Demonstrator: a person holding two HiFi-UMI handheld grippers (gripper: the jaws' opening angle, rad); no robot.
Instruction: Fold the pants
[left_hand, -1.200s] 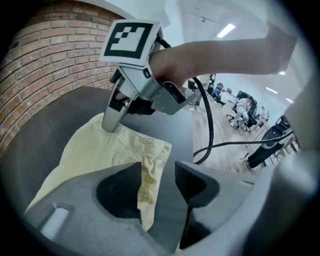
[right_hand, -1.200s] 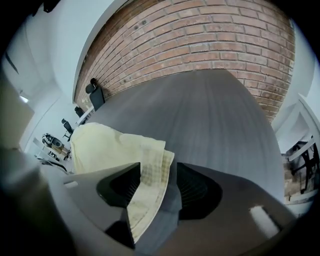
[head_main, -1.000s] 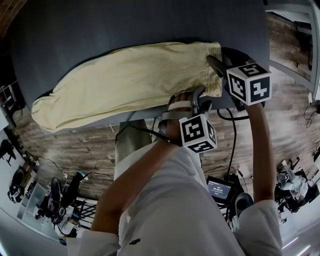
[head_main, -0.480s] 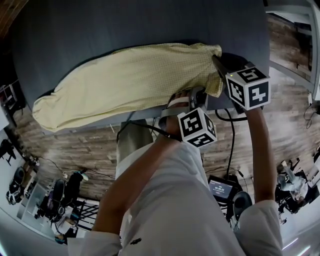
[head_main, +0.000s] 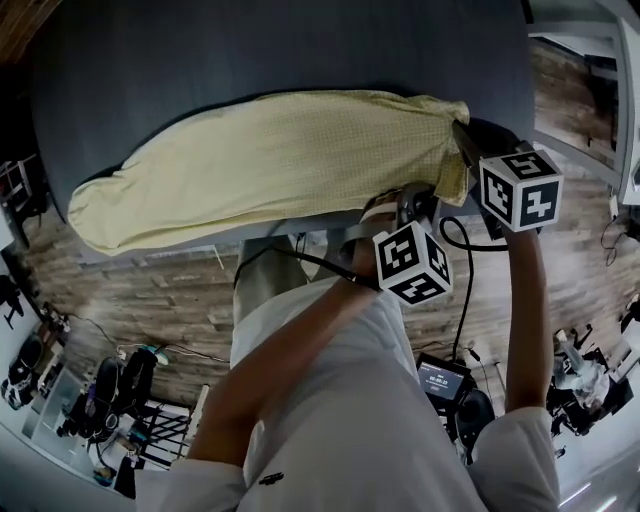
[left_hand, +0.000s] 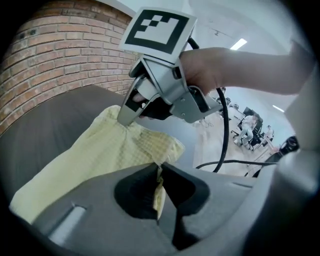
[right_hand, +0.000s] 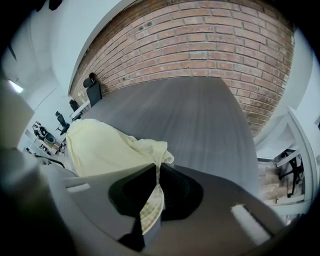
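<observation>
The jaws of the left gripper (left_hand: 159, 171) and the right gripper (right_hand: 156, 172) have just been closing on one end of the pants (head_main: 270, 160), so the fold is only beginning.

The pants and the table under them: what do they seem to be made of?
The pants look like thin, matte woven cloth, pale yellow with a fine check; they crease softly. The table looks matte dark grey, perhaps laminate; unclear.
</observation>
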